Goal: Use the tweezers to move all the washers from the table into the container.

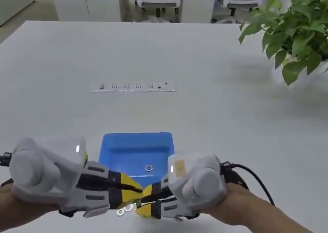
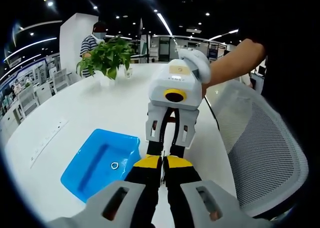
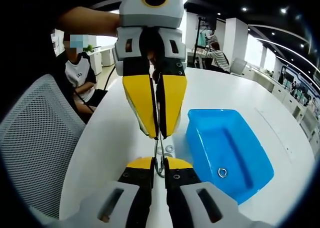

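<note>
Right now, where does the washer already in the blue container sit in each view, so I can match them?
Head view: washer low centre, on the near part of the container floor.
Left gripper view: washer at lower left of the picture.
Right gripper view: washer at lower right of the picture.
Shared landmark: the blue container, with the washer on its floor in all three.

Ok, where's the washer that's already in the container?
The washer lies on the blue container's floor in the head view, right of centre, just beyond the right gripper.
</note>
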